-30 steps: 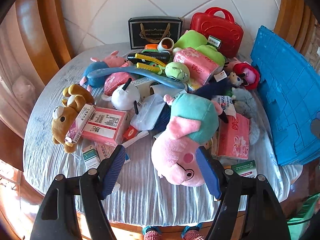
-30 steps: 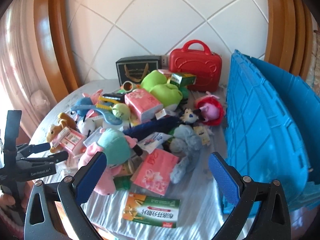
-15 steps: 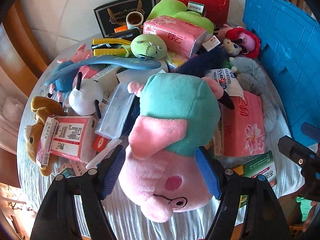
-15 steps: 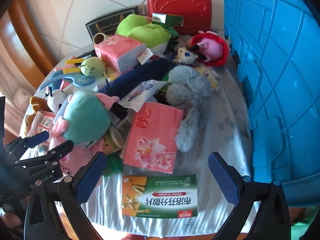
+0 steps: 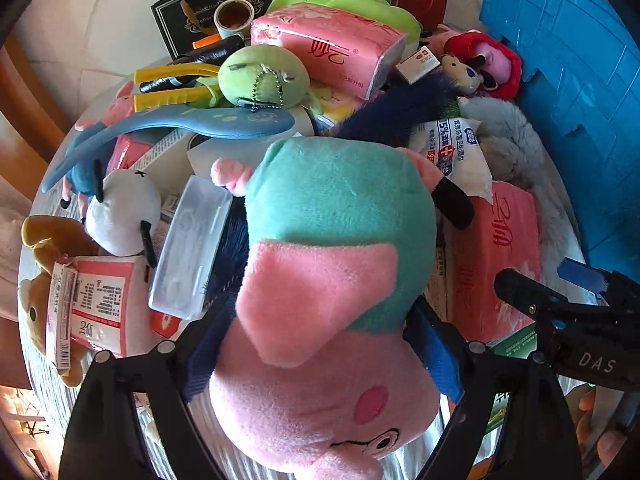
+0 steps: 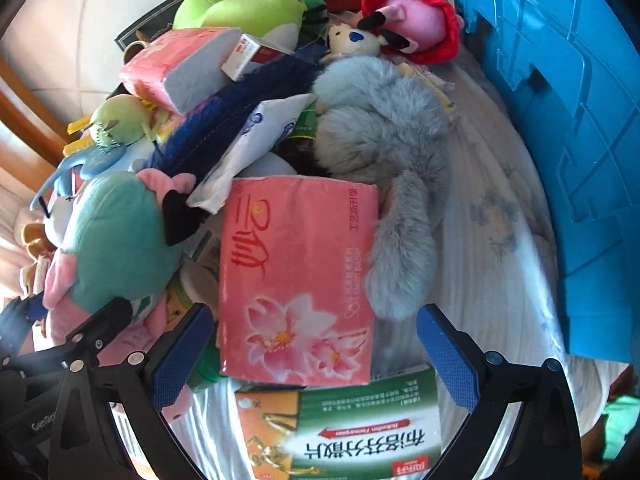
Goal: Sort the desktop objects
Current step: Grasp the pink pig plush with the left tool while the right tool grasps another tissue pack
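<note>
Left gripper (image 5: 320,344) straddles the pig plush (image 5: 320,280) — clutter crowds both flanks.

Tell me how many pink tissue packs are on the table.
2 clearly visible. One pink tissue pack lies flat just ahead of the right gripper, beside the grey plush. The other sits atop the pile at the back, below the green plush. More may be buried.

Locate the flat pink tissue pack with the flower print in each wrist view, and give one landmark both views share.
Left wrist: the flat pink tissue pack lies at right of centre, partly hidden behind the pig plush and the right gripper.
Right wrist: it fills the centre, just above the green medicine box.
Shared landmark: the blue crate, along the right edge in both views.
</note>
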{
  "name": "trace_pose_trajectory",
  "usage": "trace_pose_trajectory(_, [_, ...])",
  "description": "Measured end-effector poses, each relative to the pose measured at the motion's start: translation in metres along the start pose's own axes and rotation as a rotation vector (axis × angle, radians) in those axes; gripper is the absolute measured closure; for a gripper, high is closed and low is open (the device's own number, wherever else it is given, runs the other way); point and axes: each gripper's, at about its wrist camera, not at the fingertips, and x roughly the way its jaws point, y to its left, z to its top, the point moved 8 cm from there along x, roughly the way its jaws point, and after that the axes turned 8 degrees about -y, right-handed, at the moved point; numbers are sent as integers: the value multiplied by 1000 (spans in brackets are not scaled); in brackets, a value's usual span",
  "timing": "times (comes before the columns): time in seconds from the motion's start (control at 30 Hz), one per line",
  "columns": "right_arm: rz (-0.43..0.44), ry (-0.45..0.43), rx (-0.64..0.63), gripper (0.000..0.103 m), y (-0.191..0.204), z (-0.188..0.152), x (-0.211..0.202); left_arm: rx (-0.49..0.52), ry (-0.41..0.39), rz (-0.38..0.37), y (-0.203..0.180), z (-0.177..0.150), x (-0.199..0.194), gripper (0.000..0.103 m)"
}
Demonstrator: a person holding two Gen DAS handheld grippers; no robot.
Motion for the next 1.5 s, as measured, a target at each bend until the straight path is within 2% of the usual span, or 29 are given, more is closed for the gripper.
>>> trace_pose_trajectory(0.33, [19,44,11,0,6,10,25,-27,9,-42,-3,2,12,15])
trace_pose_trajectory(0.4, [14,51,6,1,7,10,31,-23,9,-43,-5,1,14,18])
trace_pose_trajectory(0.43, [14,51,1,3,8,10,33,-19,4,-43,-6,1,14,20])
trace_pose_trajectory(0.47, [26,49,-7,12,11,9,33,-14,-5,-43,-8,2,13,24])
trace_pose_trajectory(0.5, [27,46,-17,14,13,9,32,-12,-11,-44,-8,2,11,26])
trace_pose_trajectory(0.57, [8,33,-51,17,16,9,27,-13,-20,-49,-10,4,8,31])
trace_pose_trajectory(0.73, [9,-14,-82,18,23,12,3,-25,-60,-60,-10,9,-7,33])
trace_pose_trajectory(0.97, [17,-126,-92,20,30,25,-47,-39,-191,-35,-4,28,-54,33])
trace_pose_trajectory(1.0, [21,-146,-97,25,31,26,-56,-44,-209,-33,-2,31,-61,33])
trace_pose_trajectory(1.03, [26,-165,-105,34,33,28,-64,-50,-226,-31,0,34,-68,33])
trace_pose_trajectory(1.07, [36,-189,-111,70,32,38,-72,-54,-241,-28,1,36,-75,33])
trace_pose_trajectory(1.1, [31,-218,-112,83,33,42,-82,-55,-254,-24,2,39,-80,33])
trace_pose_trajectory(1.23, [34,-240,-149,80,42,56,-99,-71,-275,-17,6,40,-93,33])
trace_pose_trajectory(1.27, [29,-243,-154,69,41,57,-101,-74,-273,-15,7,38,-94,33])
trace_pose_trajectory(1.3, [10,-242,-155,49,39,56,-102,-78,-268,-15,7,35,-93,33])
trace_pose_trajectory(1.37, [17,-223,-158,22,35,49,-100,-82,-255,-11,8,30,-88,33])
trace_pose_trajectory(1.5, [34,-148,-144,21,29,29,-77,-82,-225,8,13,21,-68,33])
